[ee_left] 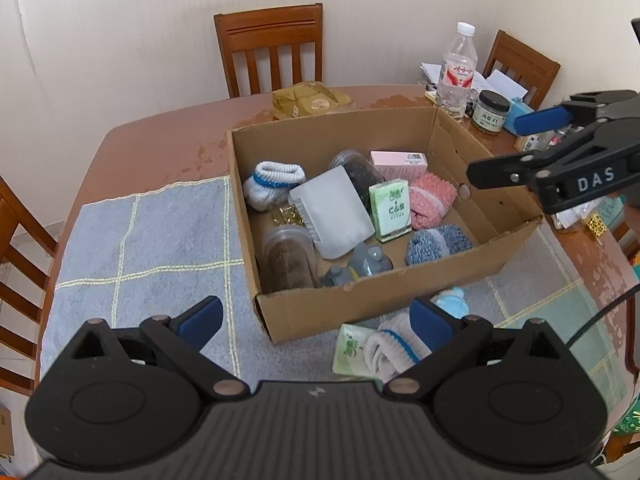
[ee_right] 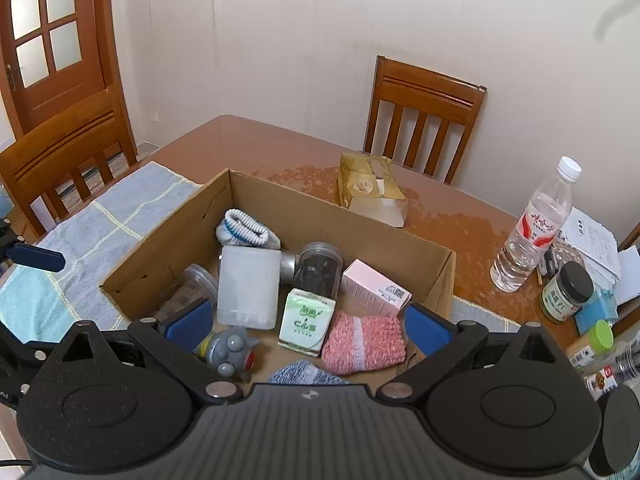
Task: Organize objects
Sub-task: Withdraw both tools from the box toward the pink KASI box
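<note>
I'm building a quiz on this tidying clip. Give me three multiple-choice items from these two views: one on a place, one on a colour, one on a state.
1. Where does the pink knitted cloth lie?
A. On the far chair
B. Inside the cardboard box
C. Under the water bottle

2. What colour is the small carton printed C&S?
A. Green and white
B. Red
C. Black

3. How do the right gripper jaws stand?
A. Clamped on a jar
B. Shut with nothing between
C. Spread wide, holding nothing

Answers
1: B, as the cloth rests on the box floor beside the C&S carton.
2: A, as its faces are pale green with a white panel.
3: C, as both blue pads stand far apart above the box and press on nothing.
</note>
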Demonstrator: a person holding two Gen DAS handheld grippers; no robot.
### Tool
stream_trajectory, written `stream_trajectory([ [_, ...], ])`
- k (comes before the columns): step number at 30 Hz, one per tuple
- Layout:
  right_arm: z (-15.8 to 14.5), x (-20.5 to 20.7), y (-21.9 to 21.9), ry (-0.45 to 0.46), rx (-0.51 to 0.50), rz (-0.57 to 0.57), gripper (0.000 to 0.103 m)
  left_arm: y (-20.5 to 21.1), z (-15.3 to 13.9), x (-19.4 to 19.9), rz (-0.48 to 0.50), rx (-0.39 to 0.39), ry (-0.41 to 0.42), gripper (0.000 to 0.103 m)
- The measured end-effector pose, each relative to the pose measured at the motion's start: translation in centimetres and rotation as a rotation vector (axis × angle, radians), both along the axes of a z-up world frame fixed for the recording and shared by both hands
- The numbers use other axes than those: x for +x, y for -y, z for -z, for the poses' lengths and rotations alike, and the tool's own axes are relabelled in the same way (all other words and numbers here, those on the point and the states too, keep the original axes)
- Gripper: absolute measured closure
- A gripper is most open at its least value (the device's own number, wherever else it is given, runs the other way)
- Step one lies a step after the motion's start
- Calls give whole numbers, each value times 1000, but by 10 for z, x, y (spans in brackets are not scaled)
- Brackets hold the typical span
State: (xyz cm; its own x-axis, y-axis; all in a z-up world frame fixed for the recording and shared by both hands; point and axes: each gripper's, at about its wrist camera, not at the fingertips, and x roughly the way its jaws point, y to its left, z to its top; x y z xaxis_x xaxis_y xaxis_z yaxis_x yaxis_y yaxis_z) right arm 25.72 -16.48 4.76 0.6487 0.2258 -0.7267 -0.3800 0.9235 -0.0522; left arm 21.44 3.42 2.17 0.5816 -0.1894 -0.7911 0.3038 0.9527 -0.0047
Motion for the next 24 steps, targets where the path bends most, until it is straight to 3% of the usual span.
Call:
stream_trajectory([
  [12,26,-62,4,-19,34,52,0,-8,29,-33,-22,8,-29,4],
  [19,67,-88,-3,-96,32,42,0,-12,39,-47,-51,65,-5,4],
  [24,101,-98,-17,-148,19,1,0,-21,46,-51,-98,46,-20,4],
])
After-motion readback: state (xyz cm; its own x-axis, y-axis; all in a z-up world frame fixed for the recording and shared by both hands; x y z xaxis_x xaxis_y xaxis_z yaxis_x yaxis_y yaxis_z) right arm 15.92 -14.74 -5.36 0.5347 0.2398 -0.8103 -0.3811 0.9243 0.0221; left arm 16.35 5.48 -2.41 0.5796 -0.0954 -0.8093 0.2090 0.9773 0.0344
